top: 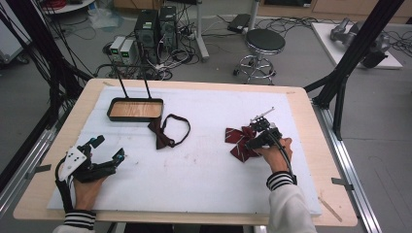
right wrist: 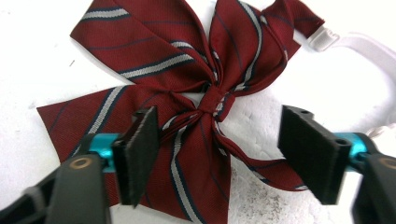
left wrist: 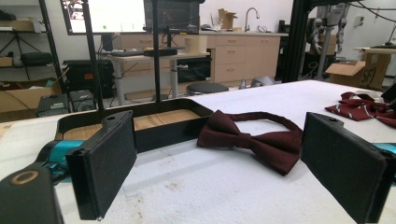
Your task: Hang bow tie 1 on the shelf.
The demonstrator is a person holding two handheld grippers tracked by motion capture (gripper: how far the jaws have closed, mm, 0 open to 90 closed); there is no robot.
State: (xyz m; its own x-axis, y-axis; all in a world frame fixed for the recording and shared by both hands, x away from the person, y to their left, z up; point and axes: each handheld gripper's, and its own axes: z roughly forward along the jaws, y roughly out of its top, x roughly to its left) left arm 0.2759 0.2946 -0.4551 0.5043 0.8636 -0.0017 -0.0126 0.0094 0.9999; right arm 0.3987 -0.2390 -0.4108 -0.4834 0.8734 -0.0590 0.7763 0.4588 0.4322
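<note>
the right gripper [right wrist: 219, 154] fingers [right wrist: 137, 154] straddle the striped bow [right wrist: 187, 93] on the desk [top: 194, 179], parted, not yet pinching. centre them over the knot before clamping. left gripper [left wrist: 224, 163] rests released.

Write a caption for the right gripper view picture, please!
Open right tongs straddle a striped red bow tie lying on the white table.

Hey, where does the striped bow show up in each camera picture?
High view: striped bow right of centre on the white mat, under the right claw.
Left gripper view: far right edge.
Right gripper view: centre, between the jaws.
Shared landmark: the white mat.
</note>
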